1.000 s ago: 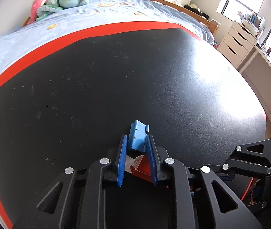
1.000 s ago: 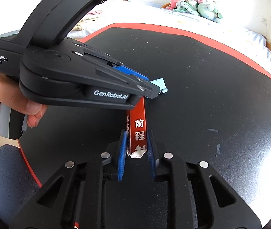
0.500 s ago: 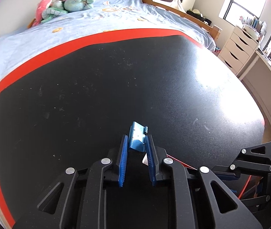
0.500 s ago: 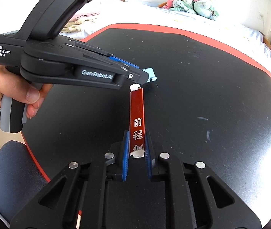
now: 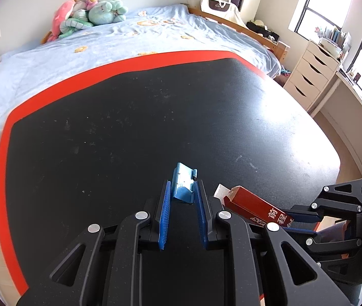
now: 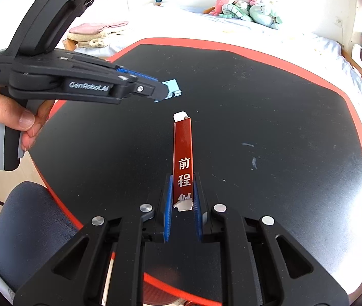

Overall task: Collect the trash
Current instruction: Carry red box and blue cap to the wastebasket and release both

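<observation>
A small light-blue box (image 5: 184, 186) sits pinched between the blue pads of my left gripper (image 5: 182, 187), held above the black table (image 5: 130, 127). From the right wrist view the same blue box (image 6: 172, 88) sticks out of the left gripper (image 6: 164, 93), which a hand (image 6: 10, 119) holds at the left. My right gripper (image 6: 183, 188) is shut on the lower end of a long red carton with white characters (image 6: 183, 150); its torn white end points away from me. In the left wrist view the red carton (image 5: 252, 205) juts in from the right gripper (image 5: 302, 221).
The black table has a red border (image 5: 79, 76). A bed with a light-blue cover (image 5: 130, 33) and plush toys (image 5: 89, 12) lies beyond it. White drawers (image 5: 311, 76) stand by the window. A dark blue chair seat (image 6: 28, 219) is at the table's near left edge.
Both grippers have lifted away from the table with their items. The red carton, first overlapping the left gripper's tip, now stands apart from it to the right.
</observation>
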### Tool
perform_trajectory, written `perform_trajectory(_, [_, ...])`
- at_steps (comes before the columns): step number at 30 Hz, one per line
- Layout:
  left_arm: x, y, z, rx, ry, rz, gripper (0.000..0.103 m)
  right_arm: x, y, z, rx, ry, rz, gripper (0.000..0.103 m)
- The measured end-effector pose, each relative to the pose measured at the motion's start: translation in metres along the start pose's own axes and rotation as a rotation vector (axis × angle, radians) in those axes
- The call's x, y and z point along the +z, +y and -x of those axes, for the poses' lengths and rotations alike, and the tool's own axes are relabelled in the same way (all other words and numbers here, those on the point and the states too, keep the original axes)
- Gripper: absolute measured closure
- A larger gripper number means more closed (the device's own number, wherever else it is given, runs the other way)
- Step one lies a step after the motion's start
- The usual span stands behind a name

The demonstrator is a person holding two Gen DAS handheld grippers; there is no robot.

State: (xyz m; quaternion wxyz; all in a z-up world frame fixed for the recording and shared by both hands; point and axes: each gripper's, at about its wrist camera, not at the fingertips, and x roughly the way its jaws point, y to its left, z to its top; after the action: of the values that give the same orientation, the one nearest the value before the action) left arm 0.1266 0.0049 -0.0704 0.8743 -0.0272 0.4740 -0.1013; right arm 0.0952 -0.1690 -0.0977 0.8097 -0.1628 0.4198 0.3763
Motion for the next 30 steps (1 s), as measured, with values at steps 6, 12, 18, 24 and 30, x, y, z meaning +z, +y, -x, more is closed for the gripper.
perform_trajectory(6, [-0.014, -0.019, 0.026, -0.017, -0.019, -0.017, 0.084, 0.007, -0.001, 0.029, -0.003, -0.025, -0.015, 0.089])
perform_trajectory(12, [-0.032, -0.038, 0.054, -0.034, -0.048, -0.035, 0.084, 0.003, 0.001, 0.064, -0.006, -0.057, -0.023, 0.089])
perform_trajectory(18, [-0.05, -0.056, 0.078, -0.051, -0.071, -0.045, 0.084, -0.009, 0.011, 0.091, -0.001, -0.073, -0.014, 0.089])
perform_trajectory(24, [-0.071, -0.069, 0.095, -0.067, -0.082, -0.045, 0.084, -0.023, 0.02, 0.116, 0.007, -0.076, -0.009, 0.089])
perform_trajectory(30, [-0.093, -0.079, 0.103, -0.074, -0.076, -0.047, 0.084, -0.043, 0.032, 0.134, 0.021, -0.066, -0.001, 0.089])
